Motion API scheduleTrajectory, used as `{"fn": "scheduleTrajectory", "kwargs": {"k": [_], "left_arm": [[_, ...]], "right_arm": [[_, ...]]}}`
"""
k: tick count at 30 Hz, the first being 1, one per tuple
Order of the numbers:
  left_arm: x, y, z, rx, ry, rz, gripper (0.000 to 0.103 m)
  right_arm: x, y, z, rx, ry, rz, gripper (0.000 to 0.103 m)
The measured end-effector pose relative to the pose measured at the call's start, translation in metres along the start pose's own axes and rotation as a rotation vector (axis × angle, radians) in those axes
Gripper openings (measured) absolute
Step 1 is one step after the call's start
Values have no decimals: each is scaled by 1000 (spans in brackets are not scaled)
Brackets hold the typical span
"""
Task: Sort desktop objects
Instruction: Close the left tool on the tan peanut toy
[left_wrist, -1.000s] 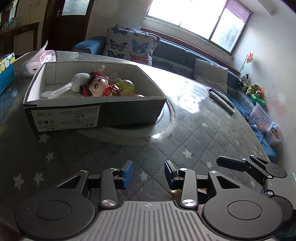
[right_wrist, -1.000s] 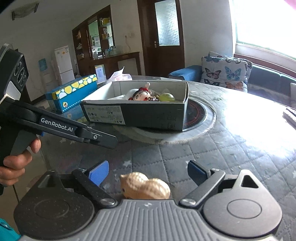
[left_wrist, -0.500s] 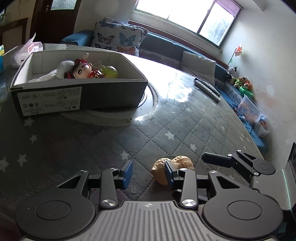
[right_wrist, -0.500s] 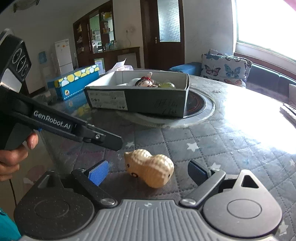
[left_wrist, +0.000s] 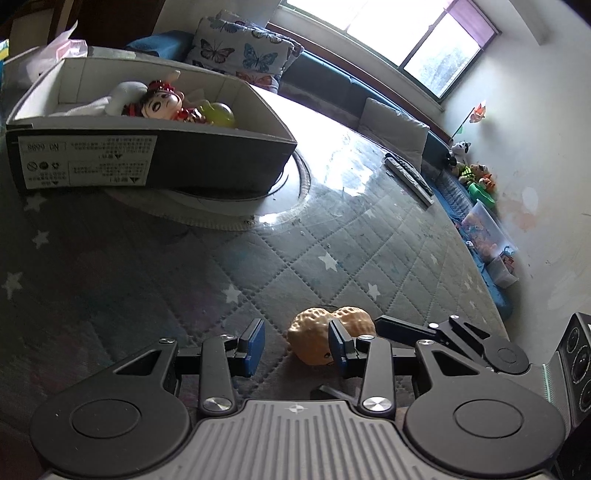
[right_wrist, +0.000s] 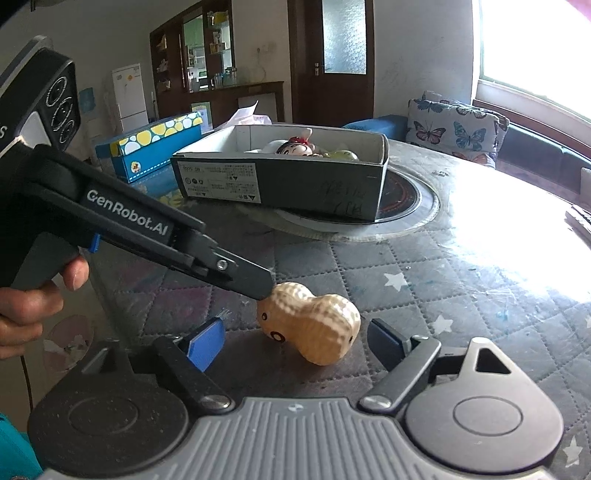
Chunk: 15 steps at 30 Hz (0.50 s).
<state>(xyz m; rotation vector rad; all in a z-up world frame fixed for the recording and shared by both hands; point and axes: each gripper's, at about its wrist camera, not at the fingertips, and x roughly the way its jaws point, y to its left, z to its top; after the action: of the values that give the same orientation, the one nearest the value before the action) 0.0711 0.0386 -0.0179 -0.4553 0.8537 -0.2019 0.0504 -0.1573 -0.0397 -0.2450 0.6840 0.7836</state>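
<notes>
A tan peanut-shaped toy (right_wrist: 314, 325) lies on the quilted table cover, between the open fingers of my right gripper (right_wrist: 295, 341). In the left wrist view the peanut toy (left_wrist: 314, 338) sits just ahead of my left gripper (left_wrist: 296, 345), partly behind its right pad; that gripper is open and empty. The left gripper's finger (right_wrist: 240, 273) touches or nearly touches the peanut's far end. A dark cardboard box (left_wrist: 155, 158) holds a doll (left_wrist: 162, 105), a white plush and a yellow-green ball (left_wrist: 218, 114).
The box (right_wrist: 288, 177) rests on a round turntable (right_wrist: 413, 218) at the table's centre. A blue spotted box (right_wrist: 155, 144) and a tissue pack stand behind it. Remote controls (left_wrist: 410, 179) lie at the far table edge. A sofa with butterfly cushions (left_wrist: 243, 55) lies beyond.
Both grippers have pulled back from the box. The peanut toy now lies farther ahead between the right fingers, and the left gripper has swung in beside it.
</notes>
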Motion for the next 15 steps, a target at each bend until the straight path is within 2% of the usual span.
{"fn": "scheduleTrajectory", "kwargs": {"k": [15], "left_arm": [[11,4,2,-50,26,-42,40]], "right_arm": [[7,1,2,5,10,-28,71]]}}
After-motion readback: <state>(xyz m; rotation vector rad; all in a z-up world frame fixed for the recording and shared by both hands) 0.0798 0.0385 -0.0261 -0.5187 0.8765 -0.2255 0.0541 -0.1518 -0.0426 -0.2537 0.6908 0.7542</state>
